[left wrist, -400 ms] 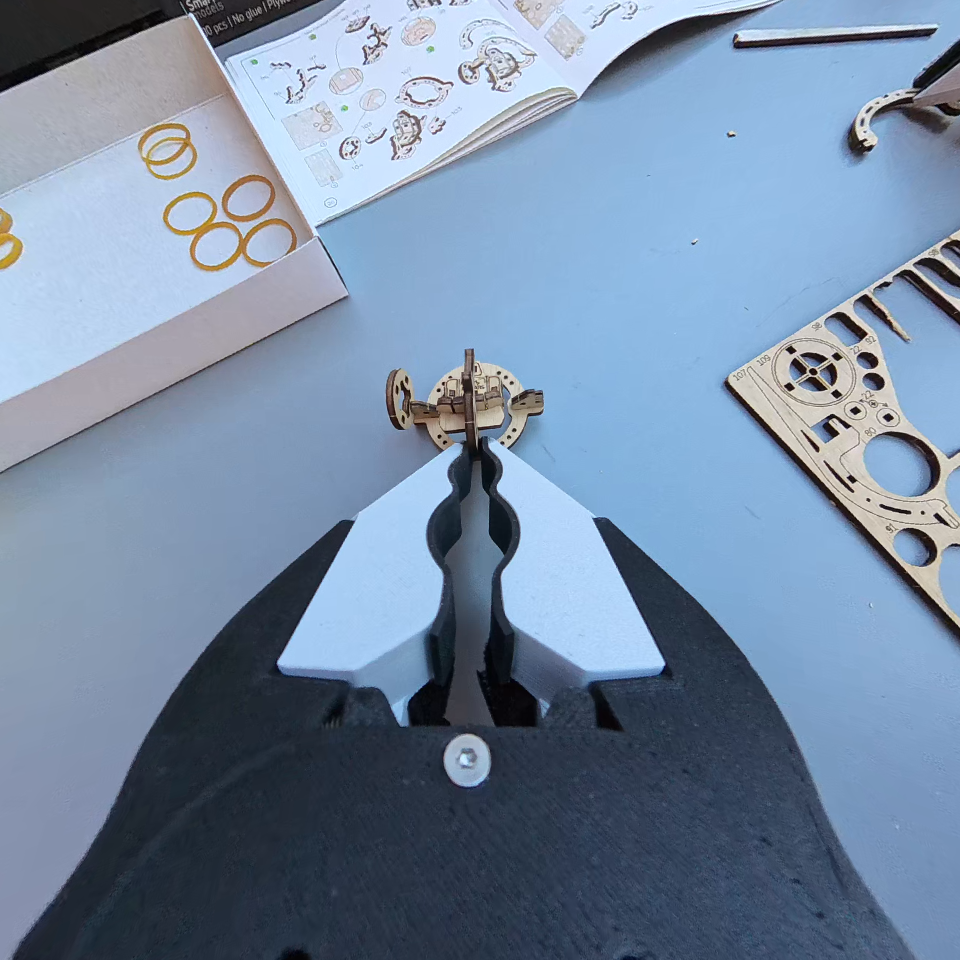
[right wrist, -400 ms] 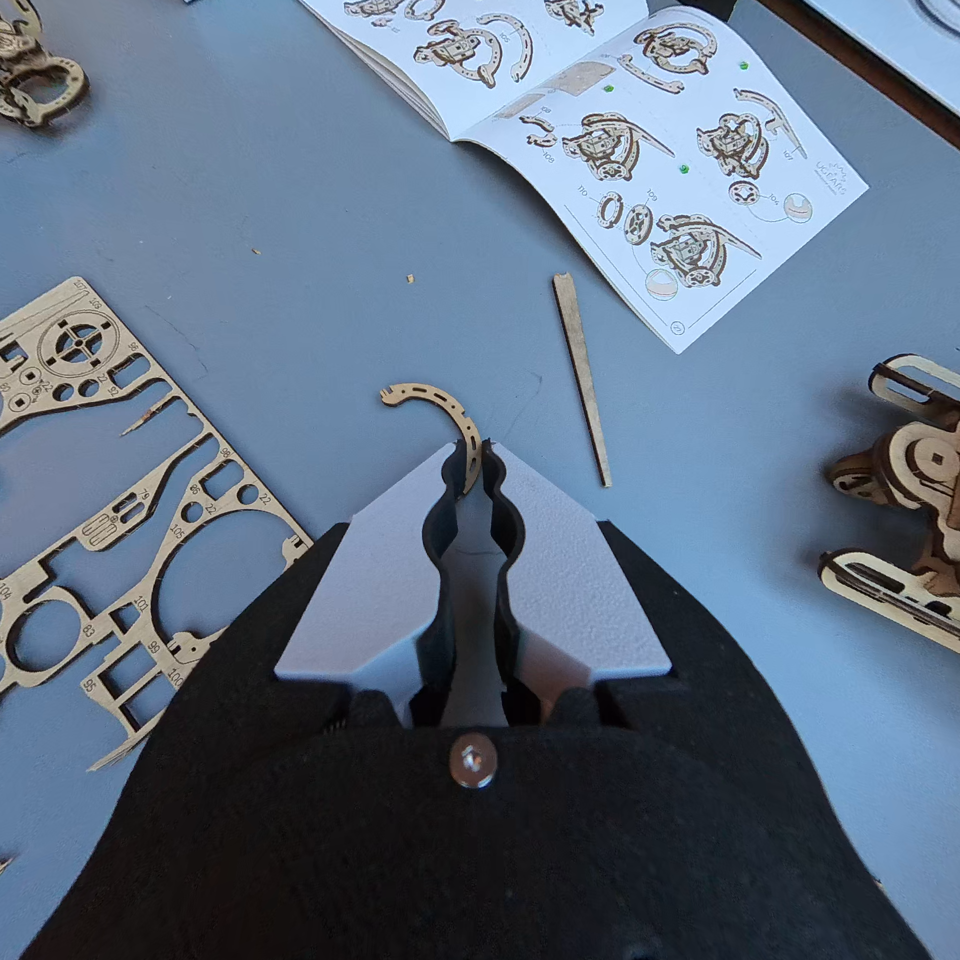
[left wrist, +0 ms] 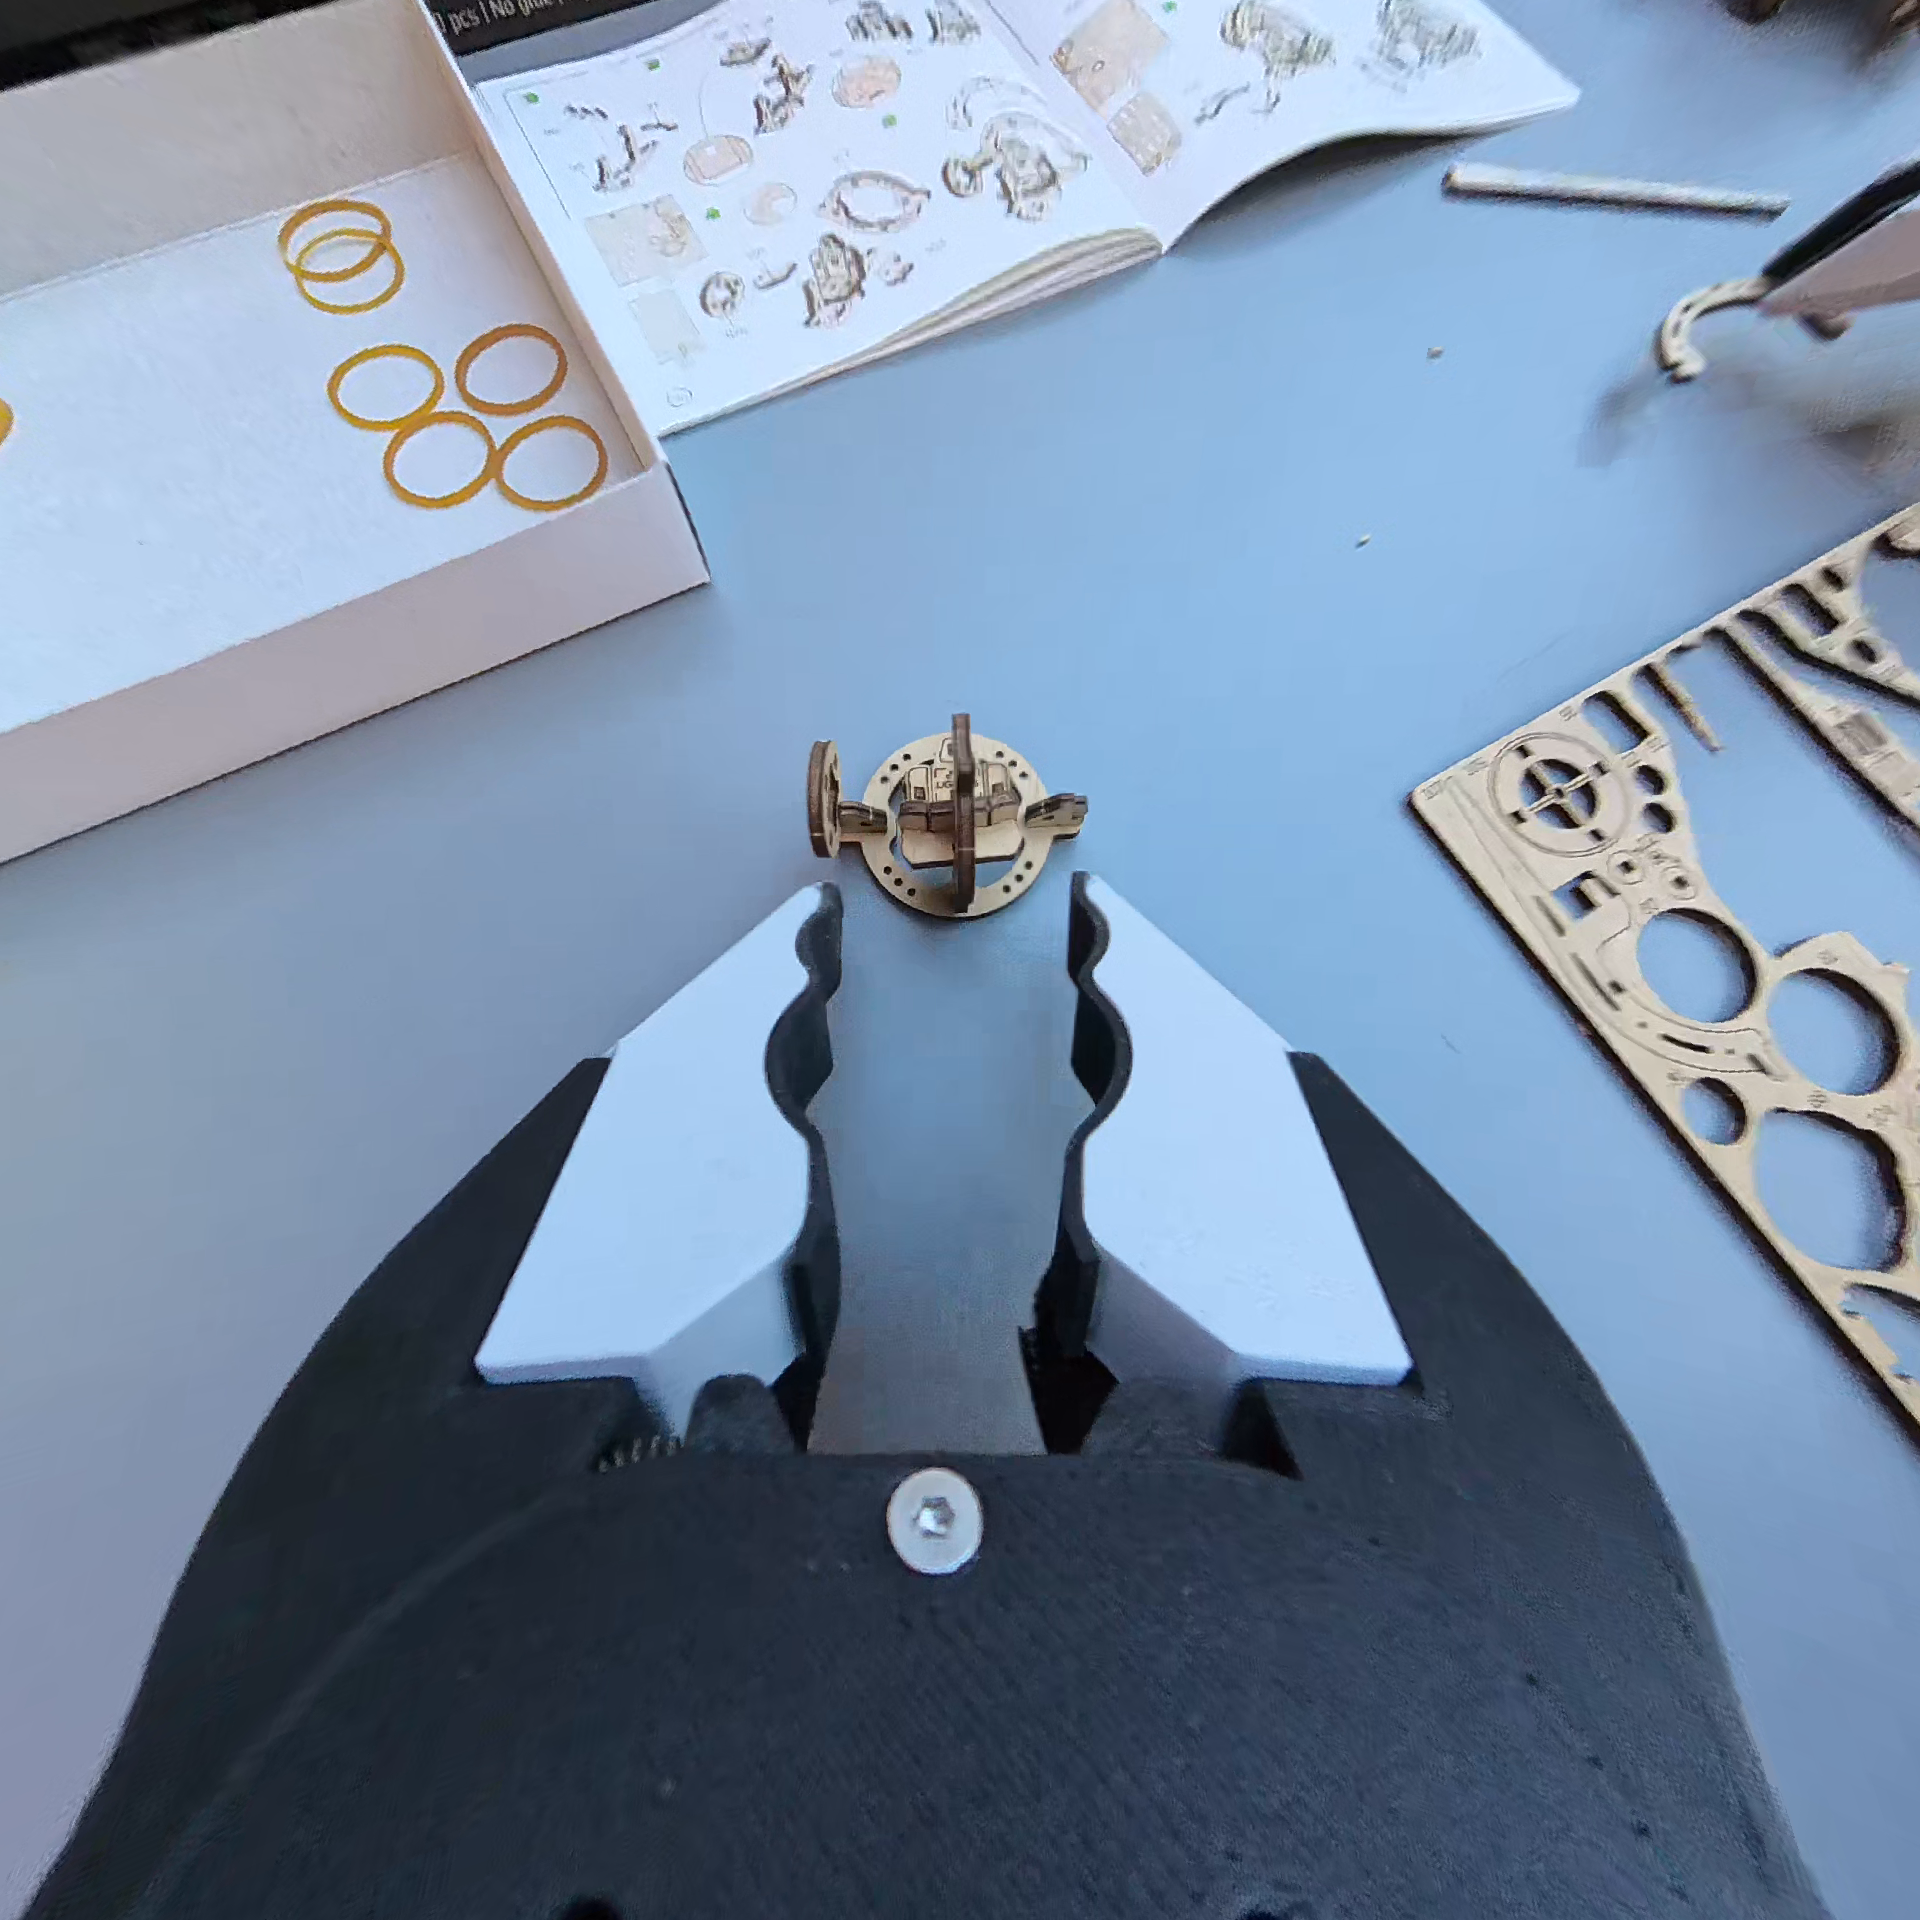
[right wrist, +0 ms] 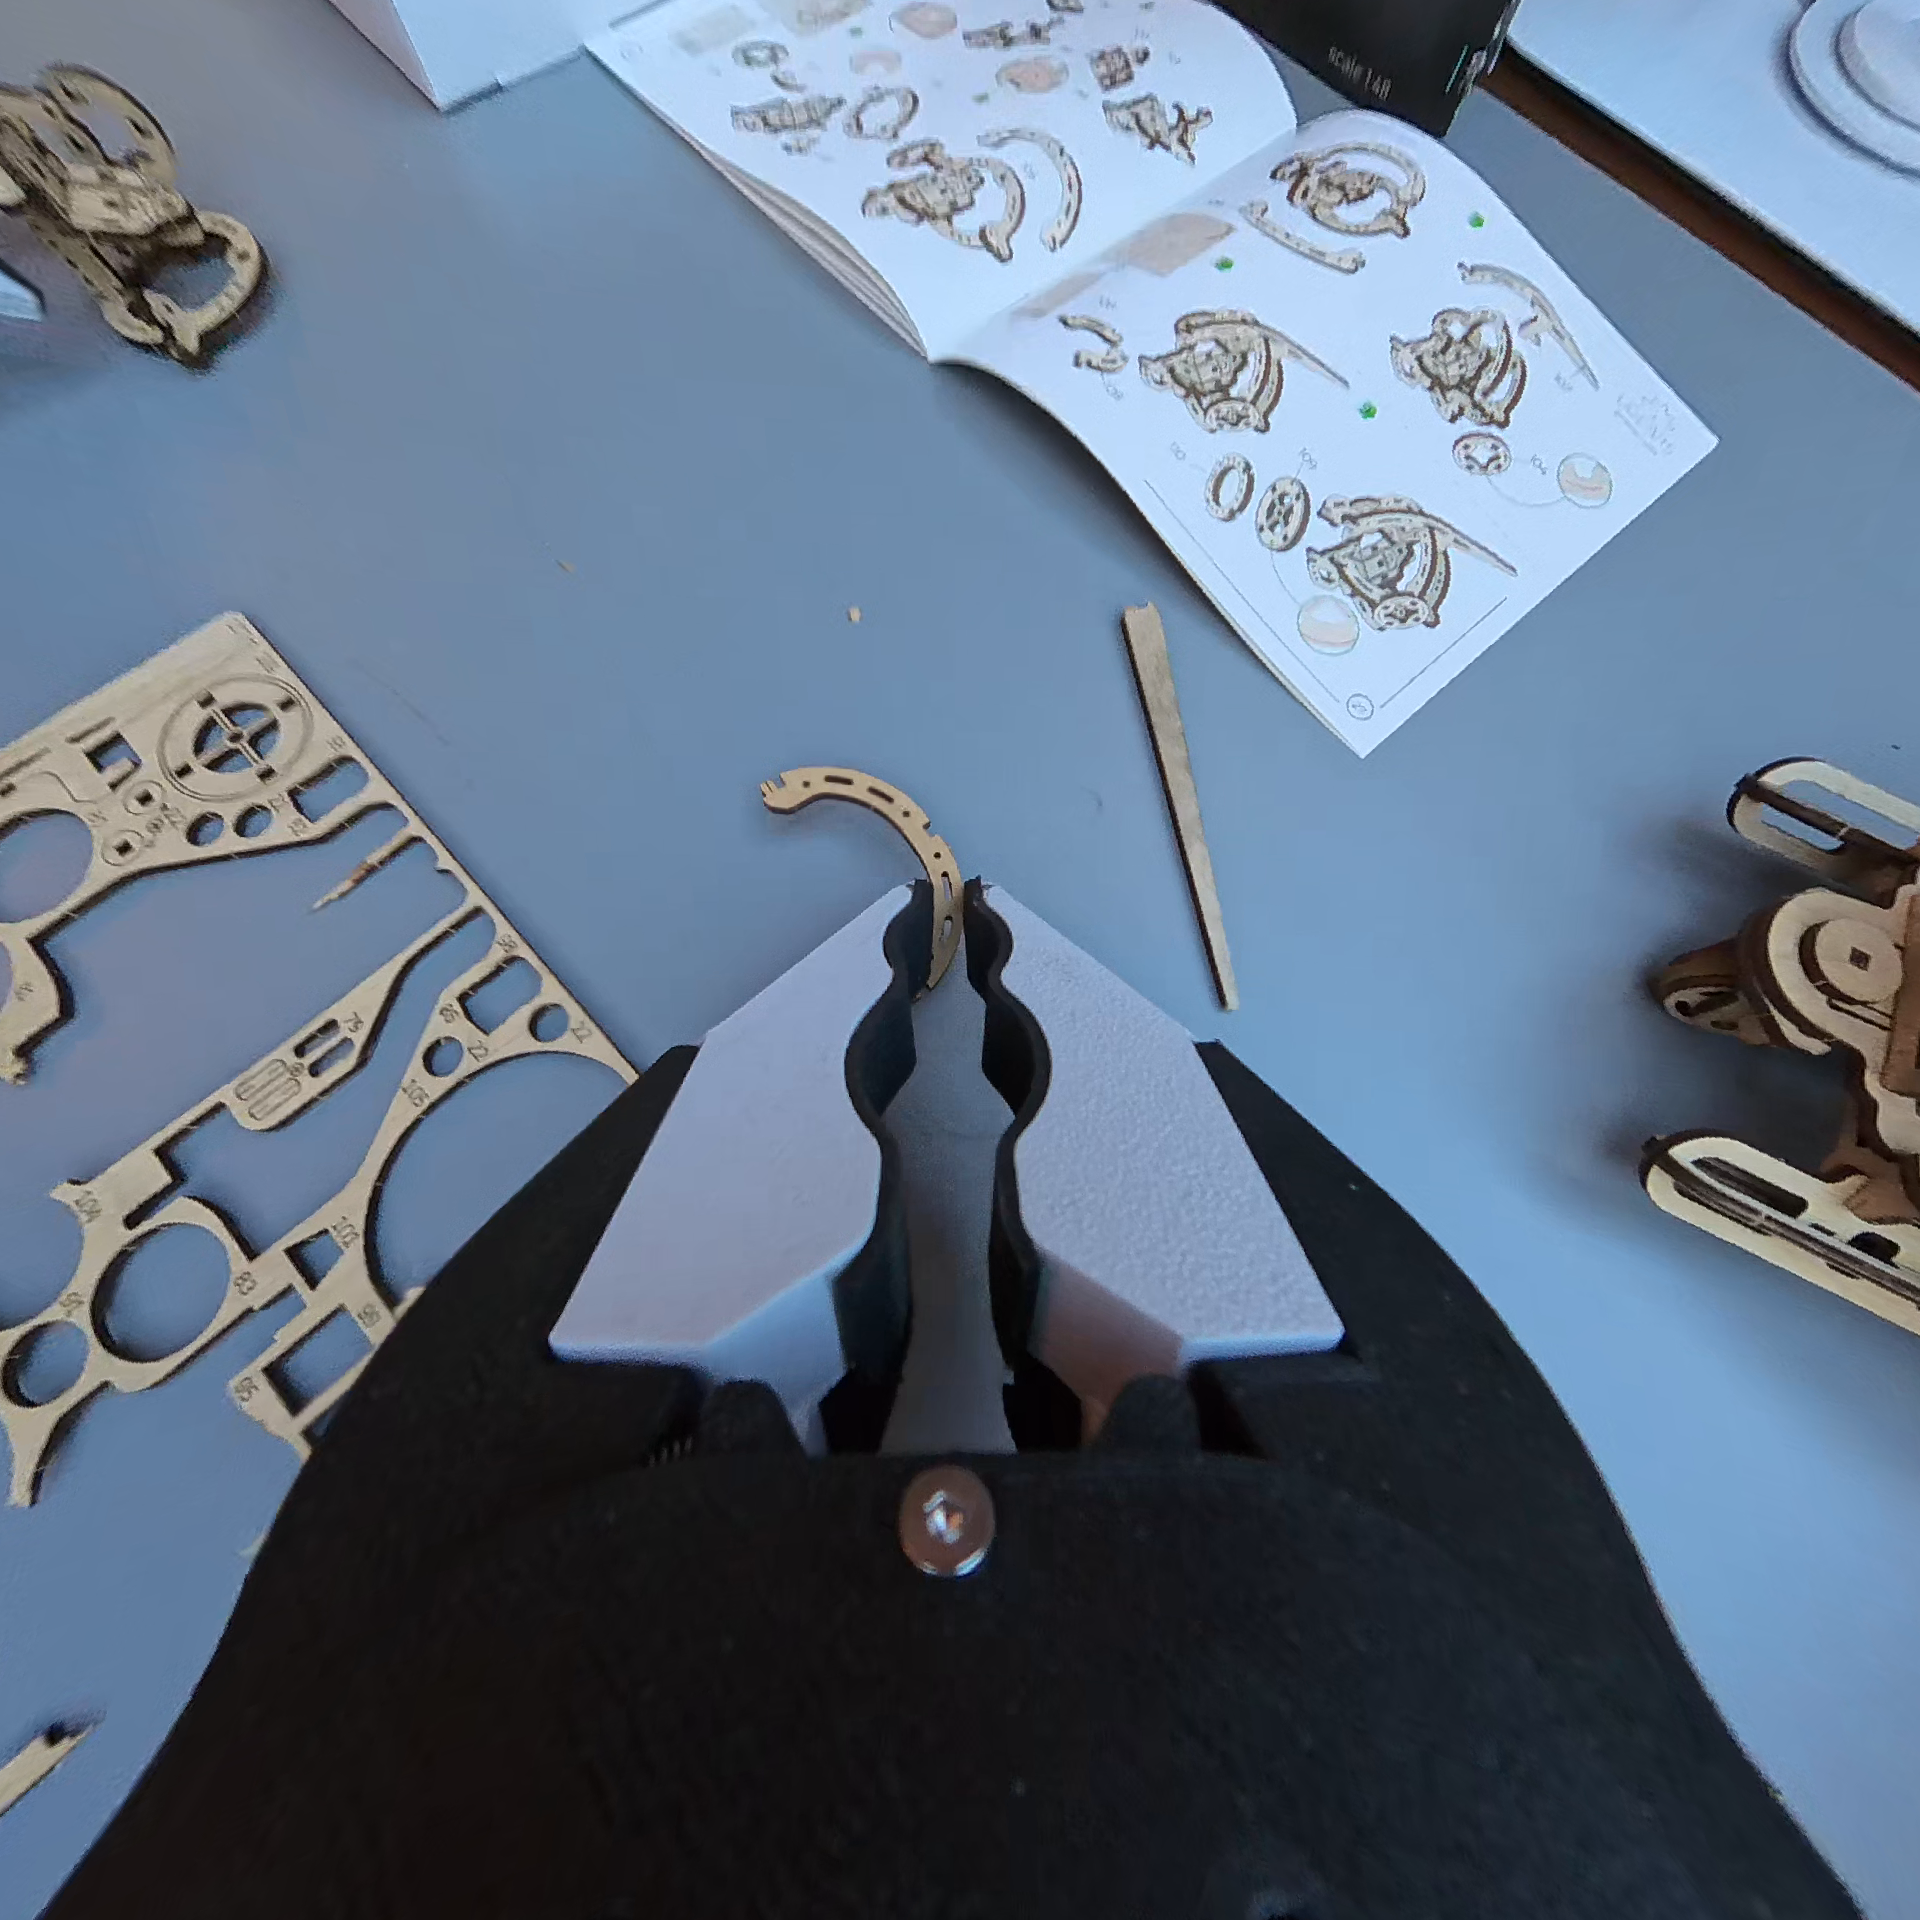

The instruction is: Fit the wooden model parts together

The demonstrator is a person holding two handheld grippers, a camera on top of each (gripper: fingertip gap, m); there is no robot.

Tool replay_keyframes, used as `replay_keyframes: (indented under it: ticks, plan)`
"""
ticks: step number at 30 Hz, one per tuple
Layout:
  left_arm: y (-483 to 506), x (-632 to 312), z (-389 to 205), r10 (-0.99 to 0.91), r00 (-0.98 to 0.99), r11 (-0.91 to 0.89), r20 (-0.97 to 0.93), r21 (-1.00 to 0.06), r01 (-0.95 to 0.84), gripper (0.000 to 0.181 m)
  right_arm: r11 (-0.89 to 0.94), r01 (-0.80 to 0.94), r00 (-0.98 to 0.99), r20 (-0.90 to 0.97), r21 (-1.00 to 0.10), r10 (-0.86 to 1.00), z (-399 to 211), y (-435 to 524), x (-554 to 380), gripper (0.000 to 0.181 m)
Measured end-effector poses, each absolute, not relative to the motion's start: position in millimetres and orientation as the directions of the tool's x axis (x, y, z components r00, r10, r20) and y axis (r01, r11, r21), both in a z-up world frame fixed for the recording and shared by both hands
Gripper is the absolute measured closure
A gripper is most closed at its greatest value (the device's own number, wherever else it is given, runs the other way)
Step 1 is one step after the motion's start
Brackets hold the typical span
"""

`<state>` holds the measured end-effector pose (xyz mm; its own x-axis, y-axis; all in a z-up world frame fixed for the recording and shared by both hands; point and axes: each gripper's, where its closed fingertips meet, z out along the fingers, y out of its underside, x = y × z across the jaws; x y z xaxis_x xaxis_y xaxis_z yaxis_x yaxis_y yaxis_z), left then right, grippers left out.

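Note:
A small wooden sub-assembly, a holed ring with a cross piece and side pegs, rests on the grey table just ahead of my left gripper. The left gripper is open and empty, its jaws wide apart on either side of the assembly. My right gripper is shut on one end of a thin curved wooden arc, held just above the table. The arc and the right gripper also show blurred at the far right of the left wrist view. The sub-assembly shows at the right wrist view's top left.
A punched-out wooden parts sheet lies between the grippers. An open instruction booklet lies at the back. A white box holds several yellow rubber bands. A thin wooden stick and a larger wooden model lie to the right. The gap from one gripper's tips to the other's is roughly 25 cm.
My left gripper has opened and let go of the small sub-assembly, which now rests on the table. My right gripper, still holding the arc, has shifted a little.

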<state>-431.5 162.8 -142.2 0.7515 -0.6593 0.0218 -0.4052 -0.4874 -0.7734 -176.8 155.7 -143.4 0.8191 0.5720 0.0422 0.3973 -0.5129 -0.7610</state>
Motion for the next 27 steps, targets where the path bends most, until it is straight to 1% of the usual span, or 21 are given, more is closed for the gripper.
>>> replay_keyframes:
  ticks: [1, 3, 6, 8, 9, 10, 12, 15, 17, 21, 24, 27]
  plan:
    - [159.7, -433.4, -136.2, -0.660, 0.749, -0.488, 0.047, -0.785, -0.382, 0.137, -0.494, 0.393, 0.820, 0.052, -0.776, 0.570, -138.0, 156.7, -178.2, 0.177]
    - [151.0, -440.7, -122.7, -0.665, 0.741, -0.491, 0.095, -0.803, -0.337, 0.133, -0.420, 0.387, 0.825, 0.105, -0.821, 0.556, -119.5, 159.9, -181.6, 0.177]
    - [136.8, -448.5, -89.2, -0.672, 0.711, -0.490, 0.206, -0.844, -0.219, 0.136, -0.236, 0.353, 0.831, 0.187, -0.905, 0.524, -71.3, 158.8, -204.9, 0.177]
    - [122.9, -439.2, -59.0, -0.702, 0.628, -0.502, 0.337, -0.859, -0.100, 0.142, -0.106, 0.353, 0.812, 0.248, -0.929, 0.529, -40.3, 148.7, -237.0, 0.177]
    - [113.7, -429.9, -43.0, -0.724, 0.555, -0.513, 0.409, -0.857, -0.037, 0.143, -0.075, 0.370, 0.794, 0.274, -0.926, 0.542, -31.4, 141.9, -255.0, 0.177]
    - [104.4, -420.3, -28.8, -0.740, 0.476, -0.533, 0.475, -0.846, 0.016, 0.147, -0.065, 0.384, 0.774, 0.283, -0.921, 0.566, -25.9, 133.8, -273.7, 0.177]
    - [91.8, -403.3, -16.6, -0.756, 0.370, -0.568, 0.539, -0.822, 0.038, 0.149, -0.047, 0.386, 0.732, 0.275, -0.921, 0.623, -14.8, 115.4, -310.3, 0.176]
    - [89.4, -385.7, -19.6, -0.767, 0.343, -0.573, 0.543, -0.819, 0.016, 0.148, -0.003, 0.370, 0.718, 0.284, -0.929, 0.635, 0.3, 99.6, -338.8, 0.177]
    - [90.9, -377.9, -17.5, -0.764, 0.322, -0.577, 0.559, -0.816, 0.046, 0.147, 0.005, 0.389, 0.719, 0.307, -0.921, 0.623, 3.2, 97.2, -342.5, 0.177]
    - [93.5, -367.5, -23.5, -0.770, 0.308, -0.577, 0.559, -0.816, 0.040, 0.153, -0.018, 0.346, 0.740, 0.261, -0.938, 0.620, 7.8, 96.4, -343.3, 0.177]
    - [93.8, -365.9, -17.8, -0.770, 0.263, -0.581, 0.581, -0.809, 0.083, 0.162, -0.011, 0.359, 0.745, 0.279, -0.933, 0.606, 7.5, 97.6, -343.8, 0.177]
    - [88.9, -365.2, -19.9, -0.781, 0.237, -0.583, 0.578, -0.810, 0.055, 0.158, -0.021, 0.390, 0.742, 0.301, -0.920, 0.599, 0.8, 100.1, -344.4, 0.177]
